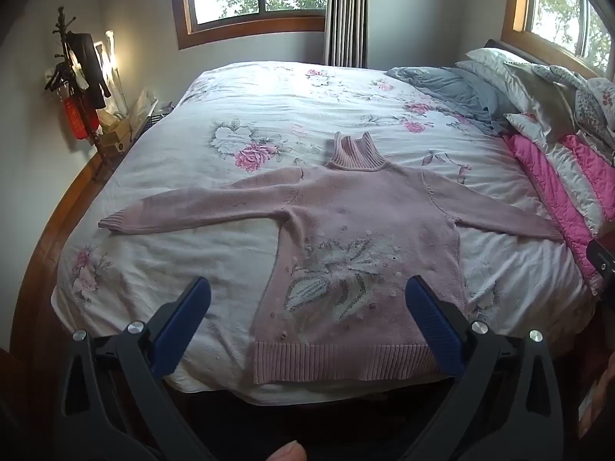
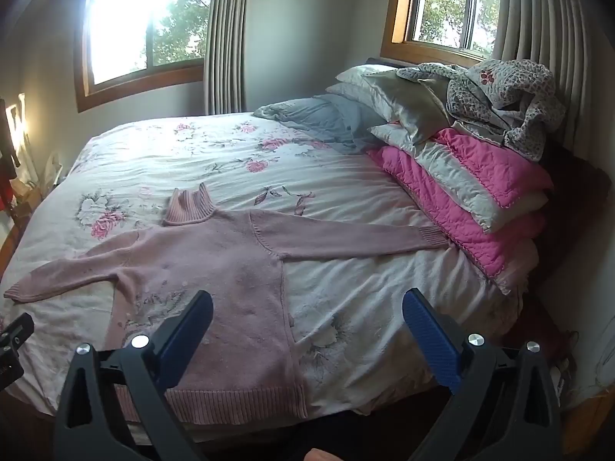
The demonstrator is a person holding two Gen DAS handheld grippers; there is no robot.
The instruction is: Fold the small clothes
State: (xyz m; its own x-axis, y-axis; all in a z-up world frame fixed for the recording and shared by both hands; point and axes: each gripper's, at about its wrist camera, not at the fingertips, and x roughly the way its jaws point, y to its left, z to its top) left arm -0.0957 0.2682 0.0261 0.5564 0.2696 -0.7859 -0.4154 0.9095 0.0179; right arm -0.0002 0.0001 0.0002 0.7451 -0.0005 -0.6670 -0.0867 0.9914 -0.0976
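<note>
Sweater: the pink turtleneck sweater (image 1: pixel 369 230) was lying flat, face up, on the floral bedspread (image 1: pixel 269 107), hem at the near edge of the bed, collar pointing away, both sleeves stretched straight out sideways.

Left gripper (image 1: pixel 307 319): jaws wide apart, holding nothing, hovering over the hem.

Right gripper (image 2: pixel 307 326): same deal, spread open and empty, sitting over the sweater's right side seam.

Key relation: the sweater's long line ran sleeve to sleeve, crossways to both tools. The right sleeve cuff (image 2: pixel 432 236) ended up against the pink quilt (image 2: pixel 472 207), nearer the right gripper.

My guess: sleeves get folded in first.
</note>
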